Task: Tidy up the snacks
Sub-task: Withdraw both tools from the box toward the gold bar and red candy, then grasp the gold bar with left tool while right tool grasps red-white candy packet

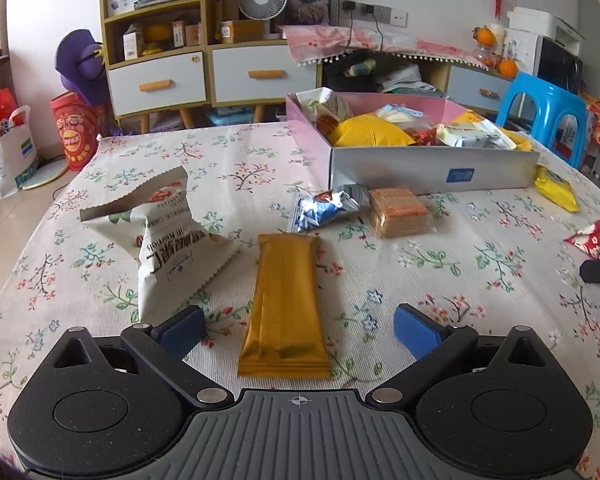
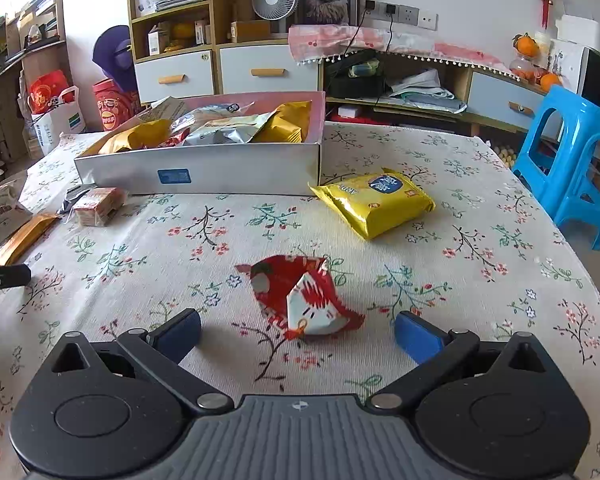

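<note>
A gold snack bar point(image 1: 285, 304) lies on the floral tablecloth between the open fingers of my left gripper point(image 1: 298, 326), which holds nothing. A white kernel bag point(image 1: 168, 236) stands to its left. A blue-silver packet point(image 1: 324, 206) and a clear-wrapped cracker pack point(image 1: 398, 212) lie before the snack box point(image 1: 432, 168). In the right wrist view, a red and white packet point(image 2: 304, 296) lies between the open fingers of my right gripper point(image 2: 298, 330). A yellow packet point(image 2: 374, 202) lies beyond it, beside the box point(image 2: 236, 172), which holds several snacks.
A blue plastic stool point(image 2: 576, 168) stands off the table's right edge. Shelves and drawers point(image 1: 204, 72) line the far wall. Bags and a red tin point(image 1: 70, 132) sit on the floor at the left. The other gripper's tip point(image 2: 4, 276) shows at the left edge.
</note>
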Available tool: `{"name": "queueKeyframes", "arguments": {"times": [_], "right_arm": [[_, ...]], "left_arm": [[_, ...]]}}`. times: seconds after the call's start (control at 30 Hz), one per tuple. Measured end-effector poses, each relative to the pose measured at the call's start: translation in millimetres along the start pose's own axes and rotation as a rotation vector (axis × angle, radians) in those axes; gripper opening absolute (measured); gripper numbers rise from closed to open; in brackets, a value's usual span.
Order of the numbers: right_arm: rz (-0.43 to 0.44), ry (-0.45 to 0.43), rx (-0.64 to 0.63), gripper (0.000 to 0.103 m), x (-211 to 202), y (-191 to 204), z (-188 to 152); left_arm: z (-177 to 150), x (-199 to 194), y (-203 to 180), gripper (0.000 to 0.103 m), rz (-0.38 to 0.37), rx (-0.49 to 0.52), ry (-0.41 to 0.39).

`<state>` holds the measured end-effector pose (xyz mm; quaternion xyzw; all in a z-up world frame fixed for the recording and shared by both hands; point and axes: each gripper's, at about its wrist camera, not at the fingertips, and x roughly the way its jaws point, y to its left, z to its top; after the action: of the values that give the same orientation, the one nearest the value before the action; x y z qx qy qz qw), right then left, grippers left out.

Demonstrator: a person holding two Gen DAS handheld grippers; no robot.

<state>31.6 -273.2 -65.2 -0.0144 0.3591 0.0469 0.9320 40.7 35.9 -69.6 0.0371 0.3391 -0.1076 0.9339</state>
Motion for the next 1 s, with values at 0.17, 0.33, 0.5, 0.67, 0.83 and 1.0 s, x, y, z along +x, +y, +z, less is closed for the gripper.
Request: {"name": "queueKeyframes", "arguments": {"times": [0.17, 0.33, 0.5, 0.67, 0.83, 1.0], "right_arm": [[0.001, 0.006, -0.005, 0.091, 1, 0, 2], [0.003, -0.002, -0.021, 0.083, 1, 1, 4], [0.010, -0.006, -0.031, 0.071, -1, 3, 7], [0.006, -0.010, -0.039, 0.064, -2, 4, 8], [-0.002, -0.012, -0.036, 0.058, -2, 4, 10], [-0.005, -0.014, -0.037, 0.050, -2, 3, 11]], "left_arm": [[3, 0, -1, 0.082, -0.003, 0.004, -0.008], [6, -3, -4, 0.055, -0.019, 0.023, -0.007], [8, -4, -7, 0.043, -0.031, 0.039, -0.004], [9, -4, -8, 0.037, -0.032, 0.039, 0.000], [9, -5, -9, 0.032, -0.029, 0.034, 0.003], [9, -6, -9, 0.031, -0.025, 0.030, 0.008]]}}
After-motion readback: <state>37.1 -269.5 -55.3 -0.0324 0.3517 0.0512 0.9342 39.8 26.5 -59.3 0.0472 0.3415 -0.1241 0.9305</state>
